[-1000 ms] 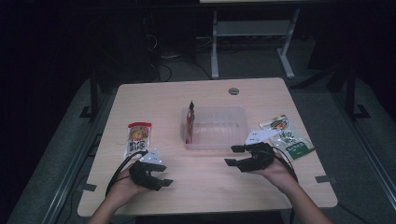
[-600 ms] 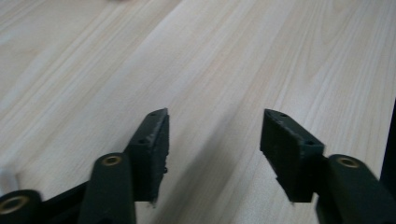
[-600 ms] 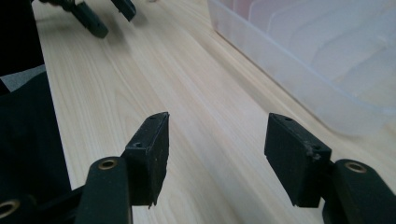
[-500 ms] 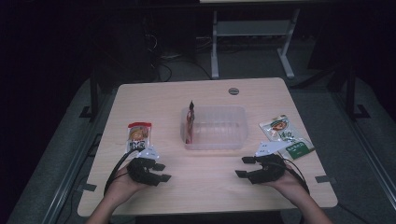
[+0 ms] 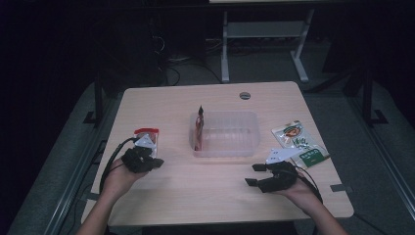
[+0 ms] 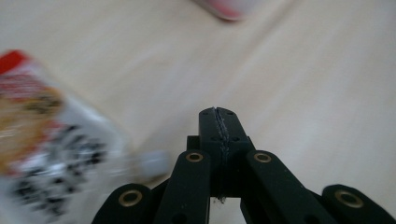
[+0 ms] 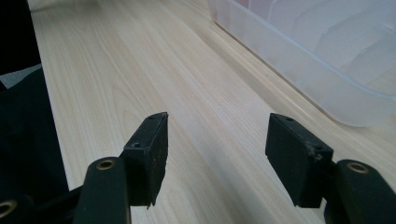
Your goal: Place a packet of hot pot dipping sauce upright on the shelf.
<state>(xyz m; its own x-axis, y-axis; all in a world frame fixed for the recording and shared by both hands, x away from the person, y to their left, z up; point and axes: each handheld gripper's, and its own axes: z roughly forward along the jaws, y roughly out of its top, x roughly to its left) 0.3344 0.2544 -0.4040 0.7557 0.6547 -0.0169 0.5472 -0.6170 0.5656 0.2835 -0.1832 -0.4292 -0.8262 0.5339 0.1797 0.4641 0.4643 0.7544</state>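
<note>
Step in hand, prob. packing snack packets into the clear tub (image 5: 225, 134). Left gripper (image 6: 218, 122) sits just beside the red-topped packet (image 5: 146, 134) w/ jaws pressed together on nothing, having just been closing. Next: reopen, straddle the packet edge, re-pinch. Right gripper (image 7: 217, 154) idles, jaws apart, empty. Tub holds one red packet (image 5: 198, 128) upright at its left wall.
</note>
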